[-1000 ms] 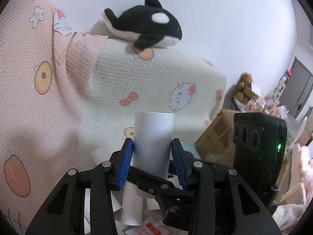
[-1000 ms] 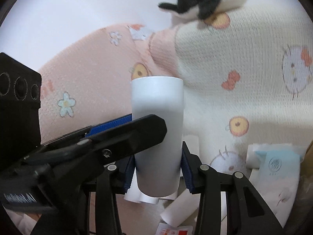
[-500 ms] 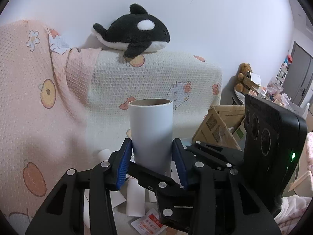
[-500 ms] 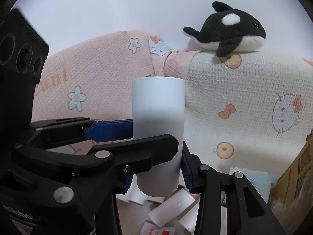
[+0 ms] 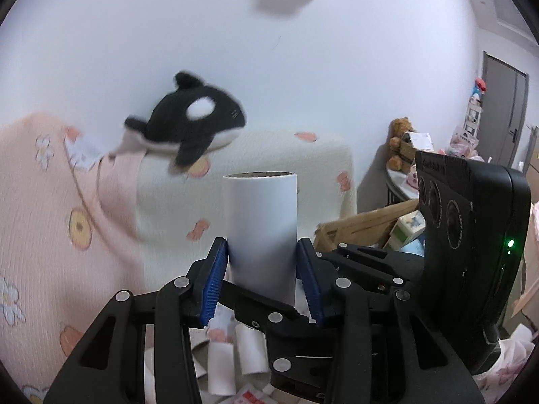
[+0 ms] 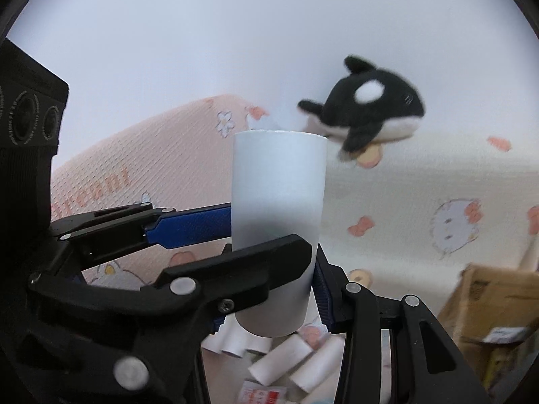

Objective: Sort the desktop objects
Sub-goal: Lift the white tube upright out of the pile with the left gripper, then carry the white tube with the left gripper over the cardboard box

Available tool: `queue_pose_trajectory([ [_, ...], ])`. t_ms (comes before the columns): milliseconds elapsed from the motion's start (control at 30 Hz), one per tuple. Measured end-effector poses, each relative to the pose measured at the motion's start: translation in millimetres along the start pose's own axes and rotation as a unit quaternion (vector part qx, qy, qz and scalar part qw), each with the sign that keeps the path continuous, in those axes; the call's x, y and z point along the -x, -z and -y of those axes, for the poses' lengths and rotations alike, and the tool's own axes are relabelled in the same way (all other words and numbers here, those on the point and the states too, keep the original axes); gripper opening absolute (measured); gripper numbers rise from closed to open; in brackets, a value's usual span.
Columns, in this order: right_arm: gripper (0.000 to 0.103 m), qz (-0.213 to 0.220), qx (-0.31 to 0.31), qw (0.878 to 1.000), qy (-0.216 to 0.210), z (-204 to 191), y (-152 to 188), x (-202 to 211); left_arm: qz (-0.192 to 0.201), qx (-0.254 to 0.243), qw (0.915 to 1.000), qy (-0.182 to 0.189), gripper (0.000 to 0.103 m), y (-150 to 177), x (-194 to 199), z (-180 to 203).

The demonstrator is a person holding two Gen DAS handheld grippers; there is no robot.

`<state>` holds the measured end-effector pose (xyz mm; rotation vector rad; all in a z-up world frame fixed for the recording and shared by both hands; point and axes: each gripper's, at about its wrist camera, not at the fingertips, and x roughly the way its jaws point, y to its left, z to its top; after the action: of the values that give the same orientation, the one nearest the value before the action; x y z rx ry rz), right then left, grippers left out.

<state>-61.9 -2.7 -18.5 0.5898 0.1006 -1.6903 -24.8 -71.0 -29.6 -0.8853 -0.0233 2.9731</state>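
Observation:
A white paper roll with a cardboard core [image 5: 262, 232] stands upright between the blue pads of my left gripper [image 5: 262, 281], which is shut on it. The same roll [image 6: 278, 232] is also clamped by my right gripper [image 6: 269, 296], whose left finger is hidden behind the left gripper's fingers [image 6: 188, 222] crossing from the left. The right gripper's black body [image 5: 471, 256] shows at the right of the left wrist view. Both hold the roll in the air.
Several loose white rolls [image 6: 286, 360] and a red-and-white packet [image 6: 262, 395] lie below. A pink and cream cartoon blanket [image 6: 421, 208] with an orca plush [image 6: 370, 107] on it stands behind. A cardboard box [image 6: 488, 303] sits at the right.
Both grippers have lifted with the roll; the orca plush and blanket have dropped lower in both views and more wall shows above.

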Motion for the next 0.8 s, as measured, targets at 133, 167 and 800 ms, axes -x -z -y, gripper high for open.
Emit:
queue_pose_trajectory([
  [133, 0.041, 0.012, 0.0, 1.0, 0.014, 10, -6, 22, 0.009, -0.014, 0.9998, 0.009, 0.046, -10, 2, 21],
  [167, 0.043, 0.016, -0.001, 1.0, 0.017, 12, -6, 28, 0.01, -0.017, 0.9997, 0.013, 0.046, -12, 2, 27],
  [800, 0.05, 0.037, -0.037, 0.997, 0.054, 67, 5, 99, 0.0, -0.049, 0.997, 0.059, 0.046, -33, -15, 112],
])
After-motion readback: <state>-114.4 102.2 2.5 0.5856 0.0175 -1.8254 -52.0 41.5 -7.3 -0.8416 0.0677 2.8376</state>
